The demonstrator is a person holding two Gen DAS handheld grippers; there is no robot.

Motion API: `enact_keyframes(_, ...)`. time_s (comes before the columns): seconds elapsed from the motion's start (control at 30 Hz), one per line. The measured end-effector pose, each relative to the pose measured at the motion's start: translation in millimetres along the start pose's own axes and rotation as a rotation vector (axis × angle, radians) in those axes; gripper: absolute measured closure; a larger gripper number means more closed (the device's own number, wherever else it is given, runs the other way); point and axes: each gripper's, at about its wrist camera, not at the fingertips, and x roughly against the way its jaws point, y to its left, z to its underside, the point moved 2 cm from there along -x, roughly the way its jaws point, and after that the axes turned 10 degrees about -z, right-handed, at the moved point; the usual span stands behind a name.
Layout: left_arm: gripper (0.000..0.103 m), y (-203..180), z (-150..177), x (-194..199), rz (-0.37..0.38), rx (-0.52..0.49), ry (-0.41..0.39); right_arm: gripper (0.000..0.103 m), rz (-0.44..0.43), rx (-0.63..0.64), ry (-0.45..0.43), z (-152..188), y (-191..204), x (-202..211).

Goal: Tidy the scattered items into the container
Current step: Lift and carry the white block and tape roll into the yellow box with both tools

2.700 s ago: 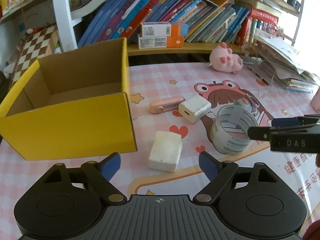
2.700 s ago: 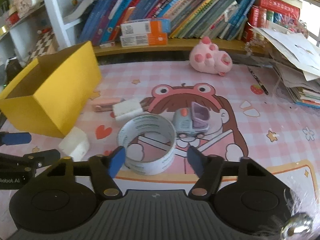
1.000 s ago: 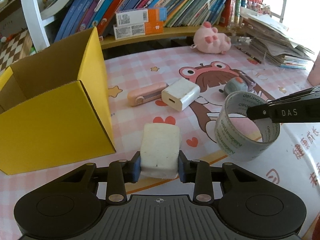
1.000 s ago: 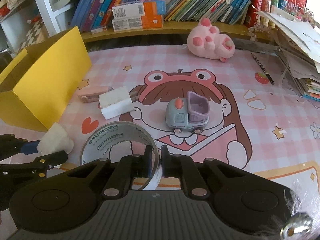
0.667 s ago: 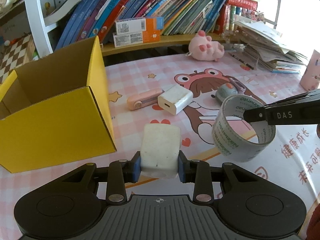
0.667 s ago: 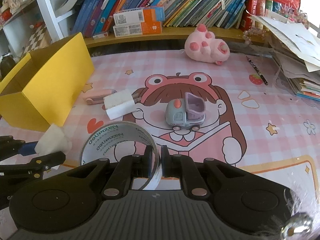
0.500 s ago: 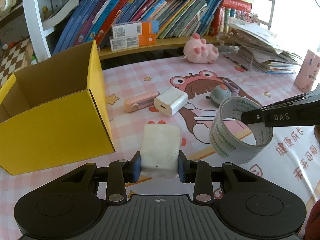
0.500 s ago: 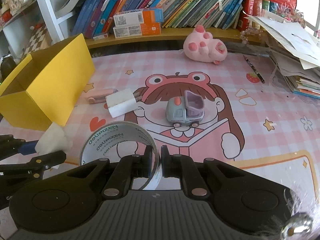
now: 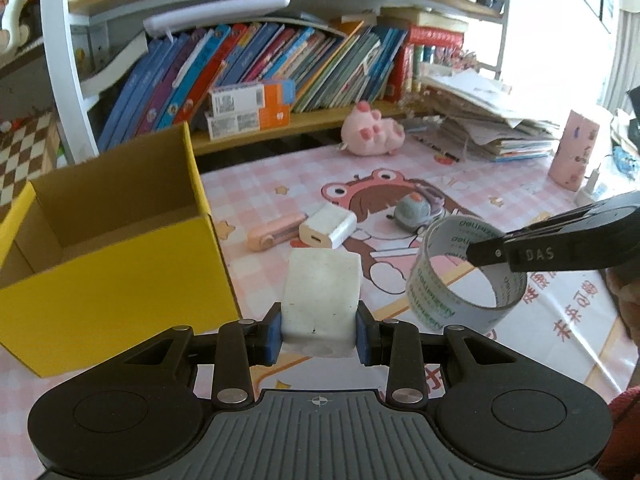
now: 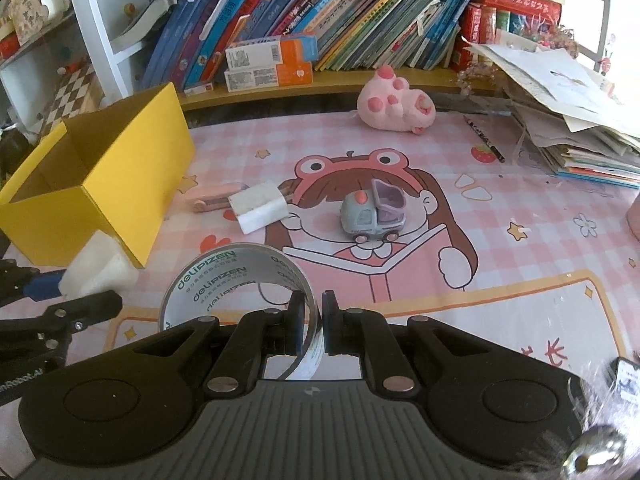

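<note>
Your left gripper (image 9: 318, 334) is clamped on the white foam block (image 9: 320, 298), its blue pads pressing both sides and holding it clear of the pink checked mat (image 9: 280, 184), just right of the yellow cardboard box (image 9: 116, 276), which stands open-topped. Your right gripper (image 10: 311, 322) is pinched tight on the wall of the roll of clear tape (image 10: 224, 276), one finger inside the ring and one outside, with the roll held above the mat. On the mat beyond you lie the white charger (image 9: 328, 226) touching the pink stick-shaped gadget (image 9: 272, 232), and further right the small toy truck (image 10: 372, 216). A pink plush toy (image 10: 394, 106) rests near the bookshelf (image 10: 340, 76).
</note>
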Motion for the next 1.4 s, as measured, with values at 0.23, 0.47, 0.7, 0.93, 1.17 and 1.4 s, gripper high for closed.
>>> enact_keyframes(0.23, 0.07, 24.9, -4.2, 22.0, 0.017, -0.008, -0.066, 0.094, 0.019, -0.011, -0.018, 0.2, 25.2, 7.0)
enact_keyframes(0.47, 0.07, 55.1, -8.7, 45.7, 0.027, 0.005, -0.127, 0.094, 0.005, 0.011, -0.023, -3.9, 56.7, 8.1)
enact_keyframes(0.7, 0.07, 85.9, -13.5, 61.8, 0.012, 0.024, -0.172, 0.094, -0.024, 0.046, -0.033, -15.0, 87.0, 7.3)
enact_keyframes(0.93, 0.07, 116.5, -19.5, 72.0, -0.014, 0.035, -0.217, 0.094, -0.057, 0.098, -0.047, -33.4, 117.0, 0.6)
enact_keyframes(1.17, 0.07, 150.7, -26.2, 74.1, -0.073, 0.054, -0.247, 0.094, -0.096, 0.181, -0.057, -54.5, 149.4, -11.1)
enact_keyframes(1.4, 0.07, 174.4, -37.5, 65.0, -0.104, 0.043, -0.249, 0.094, -0.126, 0.232, -0.055, -83.6, 165.9, -28.9)
